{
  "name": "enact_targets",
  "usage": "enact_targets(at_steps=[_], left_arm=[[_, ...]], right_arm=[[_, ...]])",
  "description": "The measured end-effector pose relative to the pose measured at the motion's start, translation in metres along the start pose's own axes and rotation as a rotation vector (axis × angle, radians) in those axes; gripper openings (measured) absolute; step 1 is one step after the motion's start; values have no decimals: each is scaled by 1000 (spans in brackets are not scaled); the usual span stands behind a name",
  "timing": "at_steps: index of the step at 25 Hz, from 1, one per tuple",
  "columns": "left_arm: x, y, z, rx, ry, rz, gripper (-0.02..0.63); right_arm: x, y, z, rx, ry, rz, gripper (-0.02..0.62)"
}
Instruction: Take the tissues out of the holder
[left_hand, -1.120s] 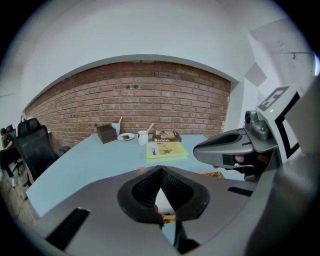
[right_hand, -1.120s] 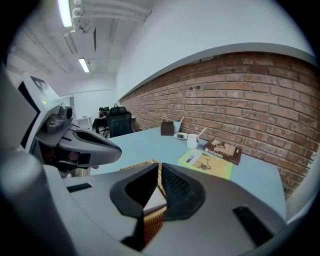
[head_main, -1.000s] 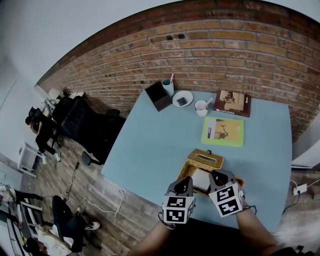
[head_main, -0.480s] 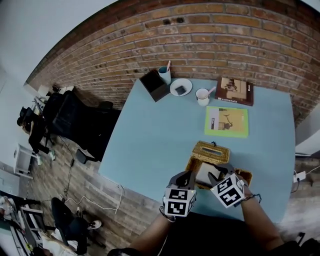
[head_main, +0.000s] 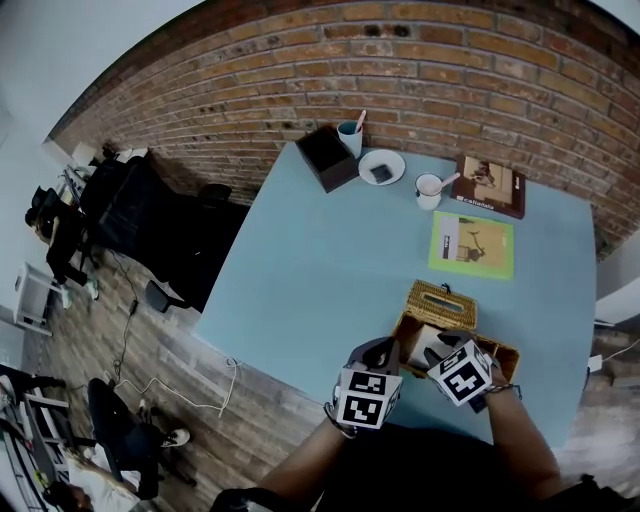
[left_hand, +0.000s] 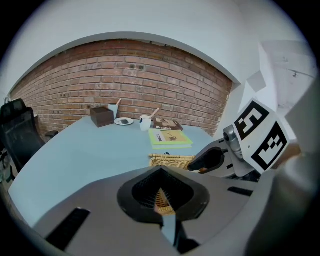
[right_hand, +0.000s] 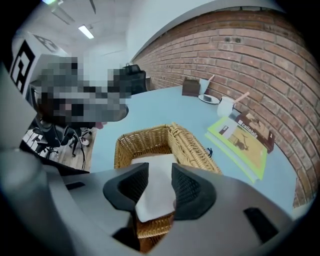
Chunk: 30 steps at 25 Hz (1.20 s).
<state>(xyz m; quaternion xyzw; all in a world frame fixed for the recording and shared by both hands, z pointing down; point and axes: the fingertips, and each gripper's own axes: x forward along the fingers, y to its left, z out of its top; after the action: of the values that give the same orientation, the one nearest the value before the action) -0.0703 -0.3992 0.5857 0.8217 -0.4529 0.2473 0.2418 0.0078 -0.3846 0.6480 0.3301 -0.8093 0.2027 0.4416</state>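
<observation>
Hovering over the wicker holder (right_hand: 142, 142), the right gripper (right_hand: 159, 186) has just been opening its jaws; they stand released and wide, with the white tissues (right_hand: 152, 165) between them, pads not pressing; the tissues lie inside the holder; the left gripper (left_hand: 161, 194), at the holder's left edge, is clenched to a slit through which wicker shows; a green book (head_main: 471, 244) lies beyond the holder.
</observation>
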Motion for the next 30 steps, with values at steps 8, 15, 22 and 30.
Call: enact_targets(at_steps=[8, 15, 22, 30], left_arm=[[4, 14, -3, -21, -6, -5, 0], [5, 14, -7, -37, 6, -7, 0], [1, 12, -5, -27, -4, -10, 0], [0, 8, 1, -13, -16, -12, 0]], right_arm=[[18, 0, -10, -74, 147, -17, 123], [19, -3, -9, -111, 139, -22, 73], [9, -4, -6, -91, 92, -56, 3], [-21, -13, 16, -35, -41, -93, 1]])
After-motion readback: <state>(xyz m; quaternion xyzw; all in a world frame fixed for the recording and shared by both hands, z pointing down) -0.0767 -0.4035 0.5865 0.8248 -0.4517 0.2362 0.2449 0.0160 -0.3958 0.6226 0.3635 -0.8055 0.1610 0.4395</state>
